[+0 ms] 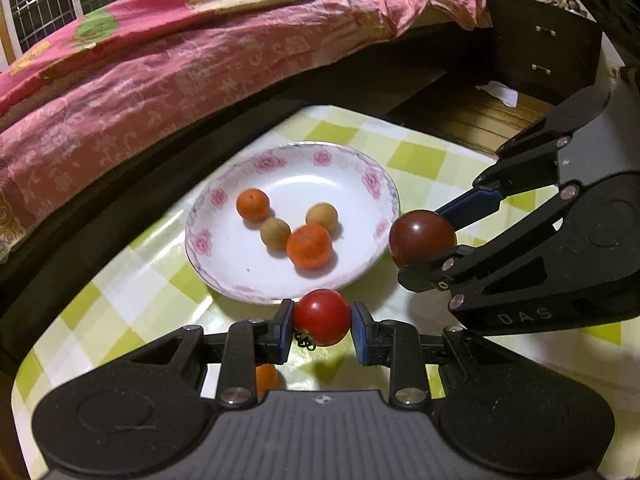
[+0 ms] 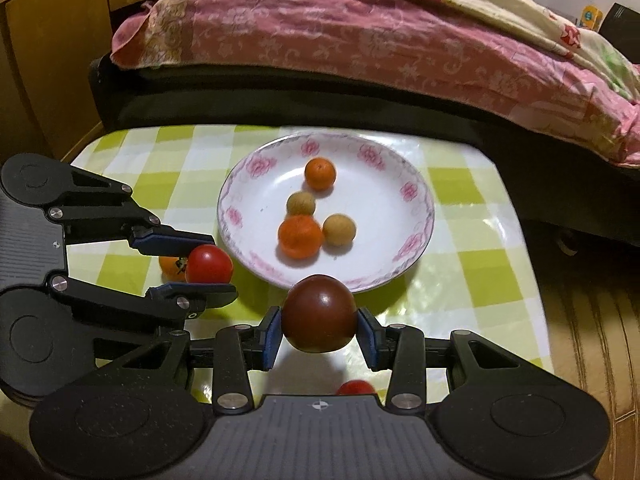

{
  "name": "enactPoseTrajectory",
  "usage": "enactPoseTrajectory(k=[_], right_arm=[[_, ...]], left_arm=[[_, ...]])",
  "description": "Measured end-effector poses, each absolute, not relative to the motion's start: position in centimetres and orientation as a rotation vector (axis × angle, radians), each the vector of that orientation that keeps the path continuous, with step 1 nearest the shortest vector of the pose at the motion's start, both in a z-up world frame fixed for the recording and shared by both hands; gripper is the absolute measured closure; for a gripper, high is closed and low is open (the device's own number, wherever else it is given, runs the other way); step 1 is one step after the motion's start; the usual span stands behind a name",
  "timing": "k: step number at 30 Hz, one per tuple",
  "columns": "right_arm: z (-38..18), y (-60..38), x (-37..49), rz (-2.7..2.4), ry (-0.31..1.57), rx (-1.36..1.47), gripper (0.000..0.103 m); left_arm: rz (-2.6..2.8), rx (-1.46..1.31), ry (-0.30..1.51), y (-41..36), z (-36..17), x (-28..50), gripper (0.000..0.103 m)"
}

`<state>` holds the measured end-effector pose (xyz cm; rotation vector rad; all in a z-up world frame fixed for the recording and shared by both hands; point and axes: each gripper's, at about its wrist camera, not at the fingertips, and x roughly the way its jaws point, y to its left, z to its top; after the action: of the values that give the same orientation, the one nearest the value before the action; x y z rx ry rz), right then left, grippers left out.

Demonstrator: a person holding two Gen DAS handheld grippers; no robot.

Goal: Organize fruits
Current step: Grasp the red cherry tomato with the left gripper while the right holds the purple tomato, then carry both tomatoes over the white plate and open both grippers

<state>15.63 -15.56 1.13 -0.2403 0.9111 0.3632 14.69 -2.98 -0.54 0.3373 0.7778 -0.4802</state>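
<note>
A white plate [image 1: 224,240] [image 2: 408,248] with a pink flower rim sits on the checkered table and holds two small oranges [image 1: 309,246] [image 2: 300,237] and two tan round fruits [image 1: 275,232] [image 2: 339,230]. My left gripper [image 1: 322,318] [image 2: 202,266] is shut on a red tomato [image 1: 322,316] [image 2: 209,265] just short of the plate's near rim. My right gripper [image 2: 319,326] [image 1: 430,240] is shut on a dark brownish-red tomato [image 2: 319,314] [image 1: 422,237] at the plate's edge. Another orange [image 1: 266,378] [image 2: 172,266] lies on the table under the left gripper.
A red fruit [image 2: 355,388] lies on the cloth below the right gripper. The green-and-white checkered table [image 1: 132,280] [image 2: 480,216] ends close behind the plate, where a bed with a pink quilt [image 1: 140,68] [image 2: 360,40] stands. A dark drawer cabinet [image 1: 544,44] is far right.
</note>
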Motion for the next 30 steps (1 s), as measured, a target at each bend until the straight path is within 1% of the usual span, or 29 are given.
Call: enactPoseTrajectory(k=[15, 30], right_arm=[[1.4, -16.2, 18.1, 0.316, 0.836, -0.18, 0.067], [0.0, -16.2, 19.8, 0.307, 0.851, -0.142, 0.067]], left_arm=[[-0.405, 0.319, 0.733, -3.5, -0.1, 17.2, 0.066], [-0.382, 0.328, 0.747, -3.7, -1.3, 18.6, 0.066]])
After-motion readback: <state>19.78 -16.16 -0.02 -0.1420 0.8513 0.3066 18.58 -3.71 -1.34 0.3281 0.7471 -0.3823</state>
